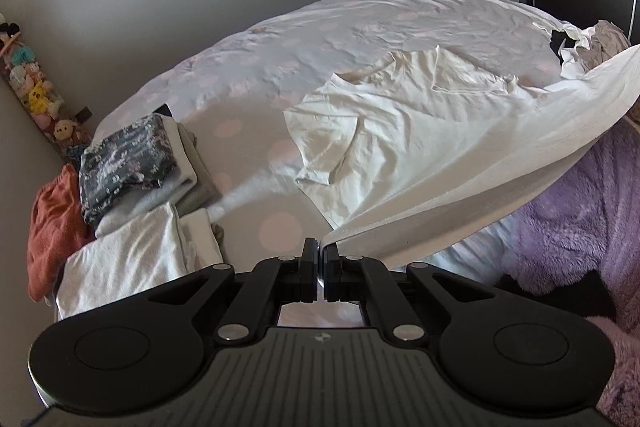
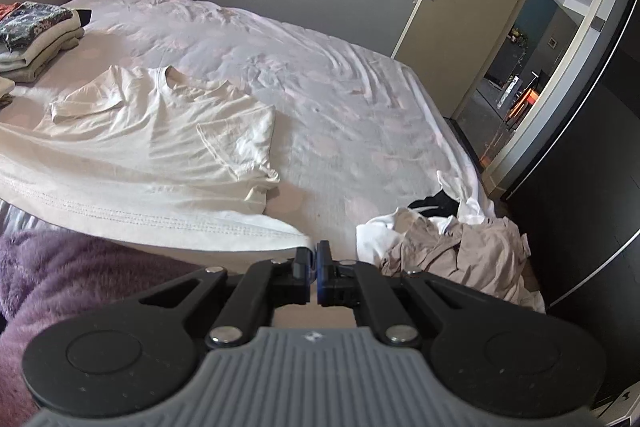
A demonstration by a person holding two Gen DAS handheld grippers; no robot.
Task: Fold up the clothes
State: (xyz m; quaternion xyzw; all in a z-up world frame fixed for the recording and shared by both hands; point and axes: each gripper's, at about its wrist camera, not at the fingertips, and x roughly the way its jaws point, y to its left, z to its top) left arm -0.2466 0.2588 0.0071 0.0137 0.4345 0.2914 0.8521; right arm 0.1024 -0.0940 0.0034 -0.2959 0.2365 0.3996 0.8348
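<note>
Both jaws pairs are pressed together: left gripper [image 1: 319, 249] and right gripper [image 2: 313, 251] each pinch the white T-shirt [image 2: 132, 131] hem, stretched between them.

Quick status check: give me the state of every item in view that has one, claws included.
Left claw: shut on the hem of the white T-shirt.
Right claw: shut on the same hem, other corner.
White T-shirt: front up, wrinkled, hem lifted off the bed, not yet folded.
Stack of clothes: folded, piled.
Heap of clothes: crumpled, unfolded.
Door: open.
</note>
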